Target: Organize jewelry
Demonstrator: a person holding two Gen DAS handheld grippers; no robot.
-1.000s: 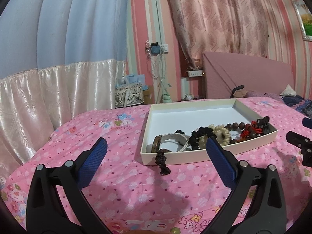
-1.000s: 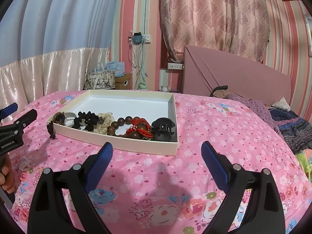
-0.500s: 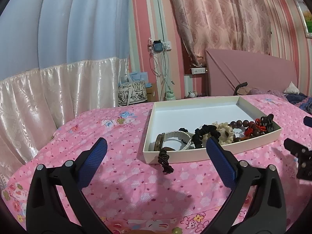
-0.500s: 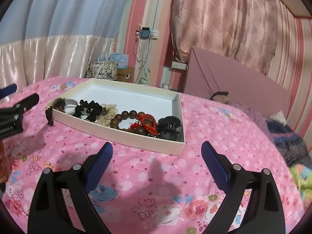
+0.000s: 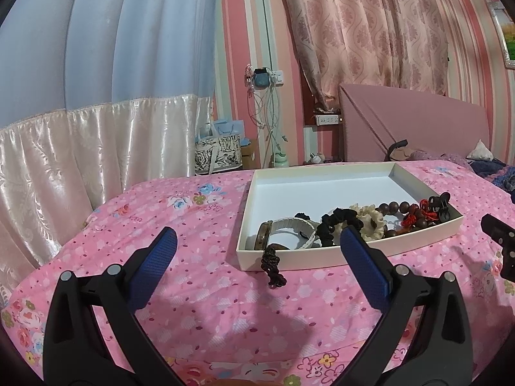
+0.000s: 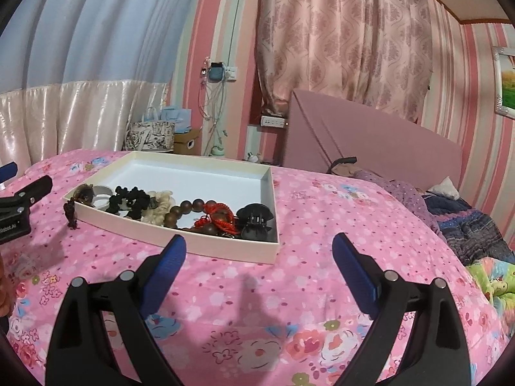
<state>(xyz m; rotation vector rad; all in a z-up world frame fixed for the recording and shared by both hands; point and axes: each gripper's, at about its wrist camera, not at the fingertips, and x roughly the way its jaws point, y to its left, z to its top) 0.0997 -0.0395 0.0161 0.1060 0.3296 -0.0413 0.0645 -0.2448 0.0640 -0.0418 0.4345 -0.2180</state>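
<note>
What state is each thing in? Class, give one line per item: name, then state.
Left tongs: open, empty.
Right tongs: open, empty.
White tray: lidless, far half bare, on the bed.
Dark braided cord: draped over the tray's near wall, end on the bedspread.
Black scrunchie: inside the tray.
Black claw clip: in the tray's corner; jaws unclear.

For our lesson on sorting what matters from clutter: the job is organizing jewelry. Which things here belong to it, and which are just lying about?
Belongs to the job:
white tray
dark braided cord hanging over the tray's rim
wooden bead bracelet
black scrunchie
black claw clip

Just lying about:
patterned bag
charger cables
cardboard box
</note>
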